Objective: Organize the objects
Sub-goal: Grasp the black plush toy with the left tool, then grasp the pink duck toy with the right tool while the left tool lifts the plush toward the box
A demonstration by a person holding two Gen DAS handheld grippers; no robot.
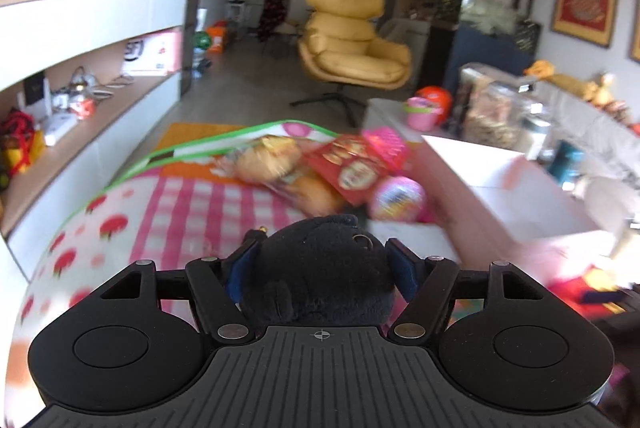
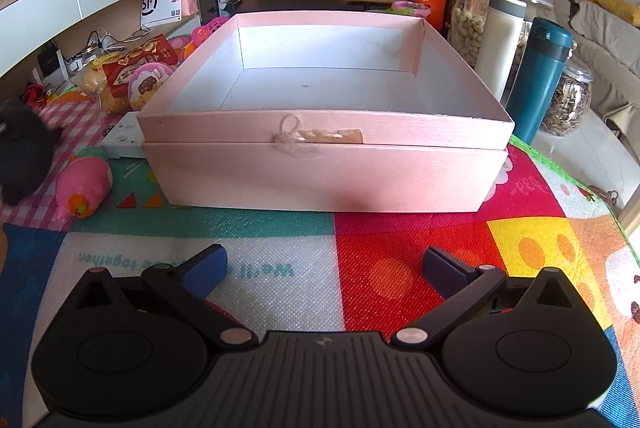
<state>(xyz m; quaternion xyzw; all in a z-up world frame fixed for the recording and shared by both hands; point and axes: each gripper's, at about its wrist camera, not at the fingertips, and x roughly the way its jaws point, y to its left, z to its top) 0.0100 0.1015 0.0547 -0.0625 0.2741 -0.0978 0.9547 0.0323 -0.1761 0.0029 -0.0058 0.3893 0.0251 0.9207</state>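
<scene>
A black plush toy (image 1: 320, 268) sits between the blue pads of my left gripper (image 1: 322, 244), which is shut on it above the pink checked part of the mat. The same toy shows as a dark blur at the left edge of the right wrist view (image 2: 22, 151). An open pink box (image 2: 320, 163) with a white, bare inside stands on the colourful play mat (image 2: 280, 268). My right gripper (image 2: 326, 264) hangs open in front of the box, nothing between its fingers. In the left wrist view the box (image 1: 500, 183) lies ahead to the right.
Left of the box lie a bread bag (image 1: 268, 157), a red snack packet (image 1: 352, 163), a pink ball (image 1: 396, 197), a pink squishy toy (image 2: 84, 187) and a white flat device (image 2: 122, 139). A teal bottle (image 2: 540, 75), a white flask (image 2: 500, 39) and glass jars (image 2: 468, 15) stand right.
</scene>
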